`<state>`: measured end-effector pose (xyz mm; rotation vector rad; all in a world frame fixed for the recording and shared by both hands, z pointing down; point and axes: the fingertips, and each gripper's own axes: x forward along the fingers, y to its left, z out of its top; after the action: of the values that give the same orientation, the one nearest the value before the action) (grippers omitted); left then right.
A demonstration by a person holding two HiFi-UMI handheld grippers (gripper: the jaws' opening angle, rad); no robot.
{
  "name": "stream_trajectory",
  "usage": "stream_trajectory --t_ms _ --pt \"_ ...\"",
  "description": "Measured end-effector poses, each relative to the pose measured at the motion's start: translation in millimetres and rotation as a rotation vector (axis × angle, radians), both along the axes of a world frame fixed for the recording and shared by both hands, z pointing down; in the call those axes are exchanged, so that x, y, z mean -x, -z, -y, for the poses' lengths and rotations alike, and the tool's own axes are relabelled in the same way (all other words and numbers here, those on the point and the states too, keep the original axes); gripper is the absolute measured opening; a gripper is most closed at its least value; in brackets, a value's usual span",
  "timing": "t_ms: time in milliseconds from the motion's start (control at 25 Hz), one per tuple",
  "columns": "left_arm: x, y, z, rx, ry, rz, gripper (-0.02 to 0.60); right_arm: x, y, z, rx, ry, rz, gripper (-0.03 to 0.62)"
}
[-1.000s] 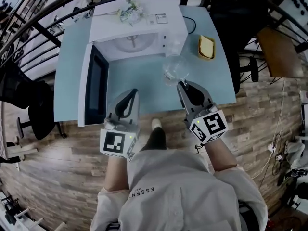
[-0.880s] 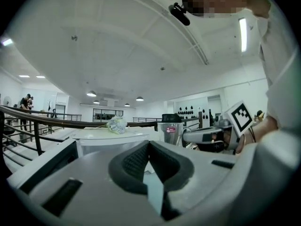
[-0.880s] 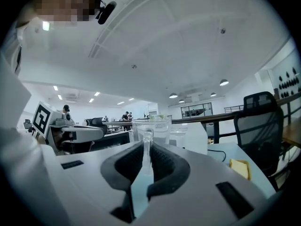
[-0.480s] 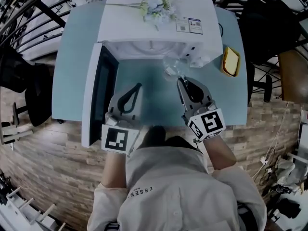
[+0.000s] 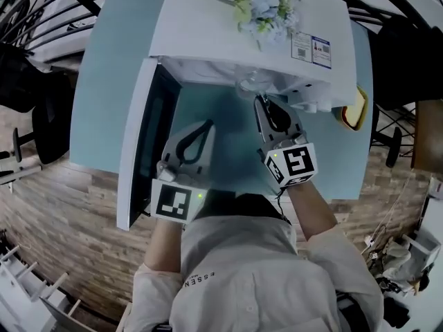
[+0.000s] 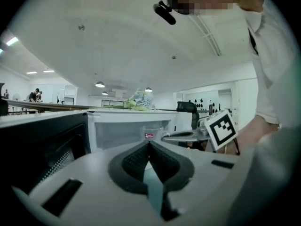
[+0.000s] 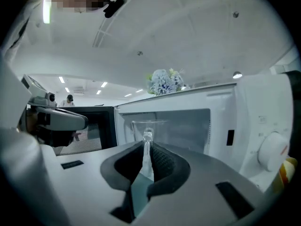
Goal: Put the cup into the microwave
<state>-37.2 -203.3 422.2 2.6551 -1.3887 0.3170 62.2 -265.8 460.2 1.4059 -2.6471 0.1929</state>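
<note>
A white microwave point(image 5: 208, 30) stands at the back of the light blue table point(image 5: 104, 68), its door point(image 5: 142, 144) swung open to the left. My right gripper point(image 5: 259, 102) is shut on a clear glass cup point(image 5: 248, 87) and holds it at the mouth of the oven cavity. In the right gripper view the cup point(image 7: 148, 126) stands upright between the pads of the right gripper point(image 7: 146, 147), with the cavity point(image 7: 188, 124) just behind it. My left gripper point(image 5: 205, 126) hangs over the table in front of the open door. Its pads point(image 6: 141, 157) meet with nothing between them.
A bunch of pale flowers point(image 5: 266, 9) lies on the microwave's top. A yellow dish point(image 5: 356, 109) sits on the table to the right of the oven, beside its control knob point(image 7: 270, 149). Dark chairs point(image 5: 34, 109) stand around the table on a wooden floor.
Both grippers have moved forward toward the microwave. The cup has gone from above the table's middle to the cavity's mouth. The left gripper stayed shut and empty.
</note>
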Motion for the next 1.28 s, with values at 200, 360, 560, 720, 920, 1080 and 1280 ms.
stream_trajectory --t_ms 200,360,560,720,920,1080,1280 --pt "6 -9 16 0.011 0.014 -0.001 0.0 10 -17 32 0.003 -0.012 0.0 0.04" --pt "11 -17 26 0.023 0.022 0.009 0.0 16 -27 52 0.006 -0.007 0.007 0.041" --pt "11 -20 34 0.03 0.022 0.011 0.0 19 -36 68 0.006 0.0 -0.004 0.04" --pt "9 -19 41 0.028 0.012 0.02 0.0 21 -42 73 0.007 0.004 0.012 0.04" --pt "2 -18 48 0.027 0.0 0.017 0.0 17 -47 75 -0.009 0.009 0.014 0.041" --pt "0 -15 51 0.017 0.002 0.015 0.0 17 -50 81 -0.022 0.005 0.005 0.041" --pt "0 -13 50 0.015 0.005 0.007 0.0 18 -53 81 -0.012 0.027 0.025 0.041"
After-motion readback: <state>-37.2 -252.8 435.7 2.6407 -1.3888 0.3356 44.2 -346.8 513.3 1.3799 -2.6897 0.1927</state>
